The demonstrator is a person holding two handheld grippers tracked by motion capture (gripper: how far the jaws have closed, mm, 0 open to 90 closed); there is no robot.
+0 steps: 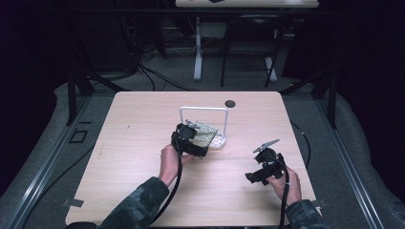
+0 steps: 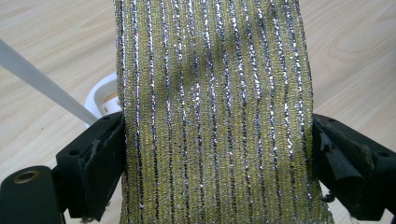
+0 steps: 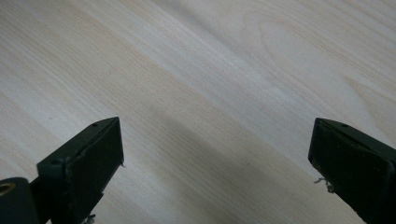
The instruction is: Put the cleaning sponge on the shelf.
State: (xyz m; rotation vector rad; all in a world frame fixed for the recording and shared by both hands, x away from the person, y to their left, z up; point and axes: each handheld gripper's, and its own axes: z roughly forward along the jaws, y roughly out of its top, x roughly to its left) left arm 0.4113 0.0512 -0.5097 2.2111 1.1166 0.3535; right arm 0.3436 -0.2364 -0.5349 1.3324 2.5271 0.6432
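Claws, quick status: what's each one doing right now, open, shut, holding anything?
Left claw: shut on the gold-and-silver striped cloth, its jaws pressing both edges.
Right claw: open, holding nothing, over the bare wooden table.

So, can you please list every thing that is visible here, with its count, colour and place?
Table: one, light wood, under everything.
Rack: one, white frame on a white base, table centre.
Cloth: one, yellow-green with silver stripes, between the left gripper's fingers, at the rack.
Round spot: one, dark, behind the rack.
Second table: one, pale, far background.
Left gripper: black, shut on the cloth.
Right gripper: black, open above bare table.
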